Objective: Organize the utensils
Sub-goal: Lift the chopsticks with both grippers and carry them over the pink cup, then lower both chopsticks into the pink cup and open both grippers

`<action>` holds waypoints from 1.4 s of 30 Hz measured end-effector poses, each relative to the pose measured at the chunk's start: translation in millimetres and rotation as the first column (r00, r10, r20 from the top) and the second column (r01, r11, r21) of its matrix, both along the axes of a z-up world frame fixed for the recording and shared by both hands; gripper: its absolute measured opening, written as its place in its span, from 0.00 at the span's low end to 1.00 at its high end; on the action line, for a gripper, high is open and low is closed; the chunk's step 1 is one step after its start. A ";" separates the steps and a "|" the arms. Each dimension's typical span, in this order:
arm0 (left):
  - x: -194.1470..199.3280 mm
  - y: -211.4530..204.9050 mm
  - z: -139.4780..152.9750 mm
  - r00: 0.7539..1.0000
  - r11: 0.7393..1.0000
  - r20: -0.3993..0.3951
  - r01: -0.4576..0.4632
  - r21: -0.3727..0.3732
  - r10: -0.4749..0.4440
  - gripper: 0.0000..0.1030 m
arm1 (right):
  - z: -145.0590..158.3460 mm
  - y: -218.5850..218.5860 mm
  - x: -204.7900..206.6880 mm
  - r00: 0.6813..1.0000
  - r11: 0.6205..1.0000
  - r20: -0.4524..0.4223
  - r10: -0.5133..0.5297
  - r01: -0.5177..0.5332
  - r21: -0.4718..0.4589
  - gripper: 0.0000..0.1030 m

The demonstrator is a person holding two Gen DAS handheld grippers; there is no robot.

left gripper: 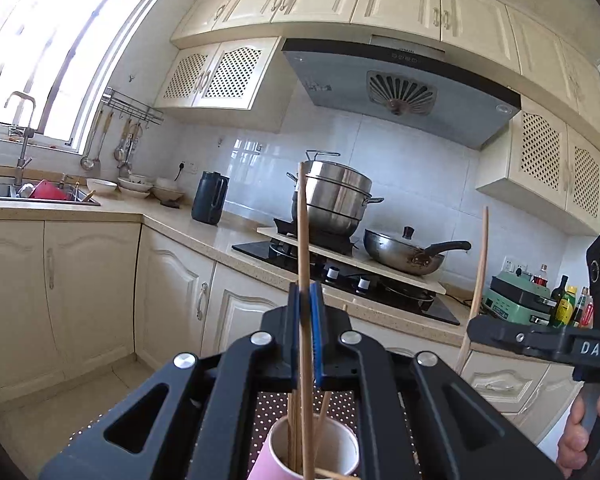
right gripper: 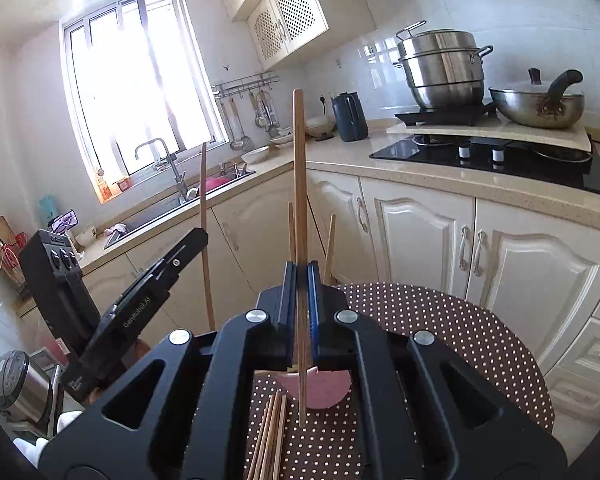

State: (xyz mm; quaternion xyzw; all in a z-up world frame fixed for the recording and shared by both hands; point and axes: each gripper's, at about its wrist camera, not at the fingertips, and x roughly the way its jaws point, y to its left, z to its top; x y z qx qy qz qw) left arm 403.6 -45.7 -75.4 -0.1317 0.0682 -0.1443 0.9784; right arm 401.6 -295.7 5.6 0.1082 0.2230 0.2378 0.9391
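My left gripper [left gripper: 305, 296] is shut on one wooden chopstick [left gripper: 302, 220] that stands upright; its lower part crosses the mouth of a pink paper cup [left gripper: 268, 456] holding several chopsticks. At the right edge, the right gripper [left gripper: 474, 326] pinches another upright chopstick [left gripper: 479, 272]. In the right wrist view, my right gripper [right gripper: 301, 272] is shut on its chopstick [right gripper: 299, 160], whose lower end hangs just above the table. The pink cup [right gripper: 326, 394] shows behind the jaws, and several loose chopsticks [right gripper: 270, 440] lie on the table in front. The left gripper [right gripper: 198, 238] holds its chopstick [right gripper: 204, 208] at left.
A round brown polka-dot table [right gripper: 460, 340] carries the cup. Cream cabinets and a counter [right gripper: 440, 180] run behind, with a black hob [right gripper: 500, 156], a steel steamer pot [left gripper: 336, 200], a wok [left gripper: 404, 254], a dark jug [left gripper: 210, 198] and a sink [left gripper: 4, 192]. A rice cooker [right gripper: 18, 384] stands low left.
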 end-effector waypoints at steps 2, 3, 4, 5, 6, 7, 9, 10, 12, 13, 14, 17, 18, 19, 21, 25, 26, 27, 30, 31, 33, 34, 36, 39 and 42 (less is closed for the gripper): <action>8.5 -0.9 -0.8 1.000 1.000 0.008 -0.008 -0.013 0.008 0.05 | 7.3 0.0 5.0 1.000 1.000 0.023 -0.006 0.006 0.005 0.06; 11.5 -2.0 -1.6 1.000 1.000 0.015 -0.012 -0.020 0.012 0.05 | 10.2 0.2 7.2 0.999 1.000 0.036 -0.011 0.010 0.011 0.06; 15.1 -4.0 -1.7 0.999 1.000 0.026 -0.022 -0.019 0.022 0.05 | 12.4 1.1 9.7 0.999 1.000 0.045 -0.012 0.011 0.012 0.06; 17.5 -4.9 -2.7 0.999 0.999 0.036 -0.029 -0.018 0.030 0.05 | 13.8 2.2 11.5 0.998 1.000 0.057 -0.015 0.014 0.013 0.06; 20.3 -6.2 -3.7 0.998 0.999 0.044 -0.032 -0.017 0.033 0.05 | 14.7 3.1 13.0 0.997 1.000 0.072 -0.020 0.019 0.017 0.05; 22.6 -7.4 -4.6 0.998 0.999 0.051 -0.040 -0.014 0.041 0.05 | 14.9 4.3 15.6 0.997 1.000 0.076 -0.019 0.017 0.021 0.05; 28.3 -8.9 -6.9 0.997 0.999 0.060 -0.045 -0.025 0.046 0.05 | 14.8 6.8 21.5 0.996 0.999 0.090 -0.027 0.025 0.022 0.06; 32.0 -9.9 -8.4 0.997 0.998 0.057 -0.049 -0.032 0.051 0.05 | 13.4 8.3 24.0 0.995 0.999 0.094 -0.032 0.030 0.015 0.06; 36.6 -11.0 -12.5 0.997 0.998 0.053 -0.046 -0.037 0.048 0.05 | 7.7 9.1 29.6 0.996 0.999 0.086 -0.033 0.031 0.024 0.06; 37.7 -13.0 -14.9 0.997 0.998 0.056 -0.056 -0.029 0.058 0.05 | 4.5 10.0 31.8 0.996 0.999 0.083 -0.033 0.031 0.022 0.06; 38.0 -13.5 -17.5 0.997 0.998 0.054 -0.054 -0.025 0.055 0.05 | 1.0 10.9 33.5 0.997 0.999 0.077 -0.032 0.030 0.020 0.06; 38.6 -14.9 -24.1 0.998 0.999 0.040 -0.046 -0.013 0.047 0.05 | -9.8 12.2 38.0 0.998 1.000 0.057 -0.026 0.025 0.017 0.06; 38.0 -15.0 -25.3 0.998 0.999 0.038 -0.045 -0.007 0.045 0.05 | -12.8 12.6 38.5 0.999 1.000 0.049 -0.021 0.020 0.018 0.06; 37.2 -15.2 -26.3 0.998 0.999 0.036 -0.047 -0.002 0.047 0.05 | -15.0 12.6 39.6 0.999 1.000 0.042 -0.017 0.016 0.020 0.06; 35.7 -16.0 -28.3 0.998 0.999 0.035 -0.045 0.005 0.045 0.05 | -18.8 12.3 41.5 0.999 1.000 0.033 -0.016 0.016 0.019 0.06; 32.6 -17.8 -32.0 0.999 0.999 0.032 -0.045 0.026 0.044 0.05 | -25.1 14.3 40.5 1.000 1.000 0.020 -0.004 0.004 0.017 0.06; 31.9 -18.0 -33.8 0.999 0.999 0.029 -0.043 0.025 0.042 0.05 | -26.4 14.8 40.0 1.000 1.000 0.017 -0.003 0.003 0.014 0.06; 31.2 -18.3 -35.3 0.999 0.999 0.027 -0.040 0.029 0.040 0.05 | -27.7 14.9 39.3 1.000 1.000 0.013 0.000 0.000 0.017 0.06; 28.2 -17.3 -40.2 0.999 0.999 0.014 -0.037 0.034 0.037 0.05 | -31.8 15.9 37.3 1.000 1.000 0.002 0.005 -0.005 0.015 0.06; 27.5 -16.9 -41.8 0.999 0.999 0.005 -0.034 0.038 0.034 0.05 | -33.2 16.7 36.5 1.000 1.000 -0.002 0.009 -0.009 0.014 0.06; 25.0 -16.4 -44.7 0.999 0.998 -0.004 -0.034 0.050 0.034 0.05 | -35.3 17.9 34.4 1.000 1.000 -0.006 0.009 -0.009 0.009 0.06; 23.9 -16.0 -45.6 0.999 0.998 -0.010 -0.030 0.056 0.031 0.05 | -36.3 18.4 33.8 1.000 1.000 -0.012 0.013 -0.013 0.011 0.06; 21.2 -15.8 -47.3 1.000 0.998 -0.016 -0.026 0.064 0.027 0.06 | -37.1 18.7 32.3 1.000 1.000 -0.015 0.013 -0.012 0.014 0.06; 17.5 -14.8 -49.2 0.999 0.997 -0.027 -0.017 0.074 0.019 0.06 | -38.8 20.3 31.5 1.000 1.000 -0.024 0.016 -0.016 0.017 0.06; 13.3 -12.4 -50.1 0.999 0.998 -0.040 -0.003 0.059 0.006 0.06 | -42.2 24.1 29.3 0.999 1.000 -0.032 0.020 -0.020 0.009 0.06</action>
